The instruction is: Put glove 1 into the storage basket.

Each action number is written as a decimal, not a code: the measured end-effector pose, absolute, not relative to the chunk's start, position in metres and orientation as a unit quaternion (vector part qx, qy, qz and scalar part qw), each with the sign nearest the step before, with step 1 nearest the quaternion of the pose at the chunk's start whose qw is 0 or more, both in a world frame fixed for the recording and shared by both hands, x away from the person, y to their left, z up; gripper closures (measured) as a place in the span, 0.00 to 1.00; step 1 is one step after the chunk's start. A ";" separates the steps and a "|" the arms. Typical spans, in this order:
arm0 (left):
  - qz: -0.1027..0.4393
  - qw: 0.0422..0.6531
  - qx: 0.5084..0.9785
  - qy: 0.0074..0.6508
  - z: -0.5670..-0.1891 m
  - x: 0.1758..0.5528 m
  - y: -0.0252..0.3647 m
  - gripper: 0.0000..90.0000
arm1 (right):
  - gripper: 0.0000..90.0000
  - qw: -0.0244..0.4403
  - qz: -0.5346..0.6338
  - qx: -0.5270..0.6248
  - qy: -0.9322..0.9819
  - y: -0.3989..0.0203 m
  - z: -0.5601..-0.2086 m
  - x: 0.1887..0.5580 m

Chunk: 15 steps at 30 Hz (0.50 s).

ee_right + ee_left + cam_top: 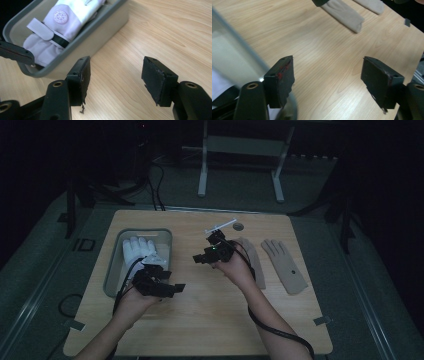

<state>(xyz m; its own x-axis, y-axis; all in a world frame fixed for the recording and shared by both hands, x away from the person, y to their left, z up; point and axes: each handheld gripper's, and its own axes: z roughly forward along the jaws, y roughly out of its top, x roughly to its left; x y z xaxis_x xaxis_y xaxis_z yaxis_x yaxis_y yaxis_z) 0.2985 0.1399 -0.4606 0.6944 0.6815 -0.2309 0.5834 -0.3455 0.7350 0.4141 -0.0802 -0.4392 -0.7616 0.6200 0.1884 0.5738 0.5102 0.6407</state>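
— What does the high view give you?

— A wooden table (210,320) with a grey tray (112,270) at its left, a white glove (139,249) lying inside. The left gripper (172,287) hangs just right of the tray's near end; the right gripper (200,258) is held near the table's middle. Two beige gloves lie to the right: one beige glove (250,255) partly behind the right hand, the other beige glove (284,265) farther right, flat and apart from it.

— And the left gripper view?

— Its jaws are spread with bare wood between them. The tray wall (239,45) runs along the left, and the beige gloves (344,13) lie far off at the top.

— The right gripper view?

— Jaws apart there too, nothing pinched. At the upper left sits the tray (100,32) with the white glove (65,25) in it, a round emblem and a strap on its cuff; the tip of the left gripper (17,53) pokes in at the tray's edge.
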 end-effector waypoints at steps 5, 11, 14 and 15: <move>0.055 0.426 0.824 0.370 -0.467 0.298 0.124 0.19 | 0.44 0.045 0.352 0.349 0.867 -0.103 -0.444 0.415; 0.060 0.445 0.819 0.357 -0.472 0.296 0.112 0.17 | 0.46 0.053 0.347 0.356 0.866 -0.123 -0.451 0.416; 0.064 0.441 0.826 0.345 -0.479 0.296 0.101 0.17 | 0.46 0.056 0.343 0.368 0.863 -0.140 -0.458 0.417; 0.062 0.442 0.827 0.342 -0.482 0.296 0.099 0.17 | 0.46 0.059 0.342 0.369 0.862 -0.143 -0.460 0.417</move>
<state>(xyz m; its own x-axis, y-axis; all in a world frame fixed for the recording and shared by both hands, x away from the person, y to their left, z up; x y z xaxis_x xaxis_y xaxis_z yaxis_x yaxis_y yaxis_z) 0.2957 0.0991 -0.4816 0.7589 0.6200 -0.1993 0.5103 -0.3760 0.7735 0.4170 -0.1431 -0.4597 -0.7212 0.6762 0.1505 0.5952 0.4937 0.6340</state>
